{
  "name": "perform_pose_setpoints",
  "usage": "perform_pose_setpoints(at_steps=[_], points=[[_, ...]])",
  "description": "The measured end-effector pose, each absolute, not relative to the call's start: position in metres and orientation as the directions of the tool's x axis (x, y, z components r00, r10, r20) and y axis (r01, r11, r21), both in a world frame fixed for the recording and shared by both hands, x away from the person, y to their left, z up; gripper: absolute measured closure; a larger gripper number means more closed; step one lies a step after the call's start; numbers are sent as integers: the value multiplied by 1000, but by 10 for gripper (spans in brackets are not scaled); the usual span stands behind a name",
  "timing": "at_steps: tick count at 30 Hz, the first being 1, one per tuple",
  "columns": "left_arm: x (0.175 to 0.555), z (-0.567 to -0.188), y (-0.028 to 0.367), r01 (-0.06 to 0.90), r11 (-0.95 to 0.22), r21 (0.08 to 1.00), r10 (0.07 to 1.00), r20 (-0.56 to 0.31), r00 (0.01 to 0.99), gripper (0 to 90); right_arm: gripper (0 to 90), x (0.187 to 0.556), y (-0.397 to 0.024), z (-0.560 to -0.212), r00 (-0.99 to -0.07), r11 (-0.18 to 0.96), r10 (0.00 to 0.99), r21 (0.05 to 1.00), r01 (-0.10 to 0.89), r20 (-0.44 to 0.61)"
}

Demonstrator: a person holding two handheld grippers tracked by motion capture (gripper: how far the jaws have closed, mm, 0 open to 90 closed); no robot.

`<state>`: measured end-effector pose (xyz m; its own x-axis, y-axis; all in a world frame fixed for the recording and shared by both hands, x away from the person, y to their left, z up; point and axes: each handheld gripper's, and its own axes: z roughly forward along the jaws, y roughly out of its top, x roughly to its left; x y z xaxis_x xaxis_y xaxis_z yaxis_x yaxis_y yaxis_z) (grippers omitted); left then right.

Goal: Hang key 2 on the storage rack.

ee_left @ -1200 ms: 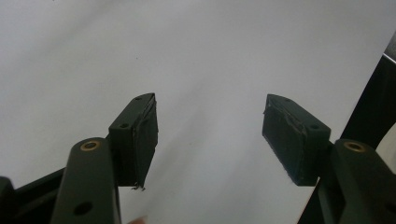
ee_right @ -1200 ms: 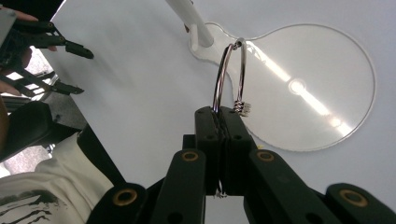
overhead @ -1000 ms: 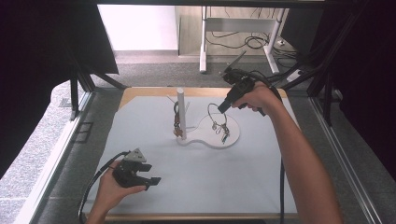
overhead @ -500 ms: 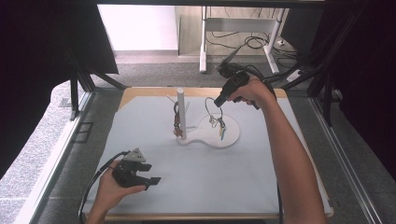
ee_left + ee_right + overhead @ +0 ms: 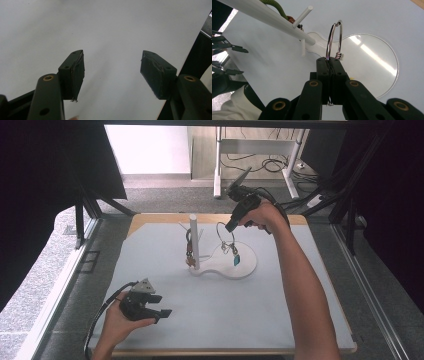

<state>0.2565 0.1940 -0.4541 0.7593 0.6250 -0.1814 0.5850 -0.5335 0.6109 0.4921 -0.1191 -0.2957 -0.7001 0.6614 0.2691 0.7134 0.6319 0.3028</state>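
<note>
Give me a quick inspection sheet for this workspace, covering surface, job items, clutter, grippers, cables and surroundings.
Surface: grey mat on a wood-edged table.
Job's things: white stand with upright post and side pegs; a key bunch hangs on the post; metal ring with a blue tag is lifted above the base.
Clutter: nothing seen.
Grippers: right gripper shut on the metal ring; left gripper open, holding nothing, low over the mat.
Cables: black cable trails from the left gripper; loose cables on the floor beyond.
Surroundings: desk legs, dark curtains.

Right tongs [image 5: 231, 226] hold a key ring [image 5: 225, 232] above the white stand [image 5: 222, 265] — left tongs [image 5: 161, 313] idle, near edge.
</note>
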Motion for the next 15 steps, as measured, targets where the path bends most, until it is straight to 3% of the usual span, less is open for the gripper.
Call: perform_pose_setpoints(at_steps=[15], points=[[256,-452,195,584,-527,618,623,-187,760,368,878,502,-96,-290,-716,641,656,322,696,240]])
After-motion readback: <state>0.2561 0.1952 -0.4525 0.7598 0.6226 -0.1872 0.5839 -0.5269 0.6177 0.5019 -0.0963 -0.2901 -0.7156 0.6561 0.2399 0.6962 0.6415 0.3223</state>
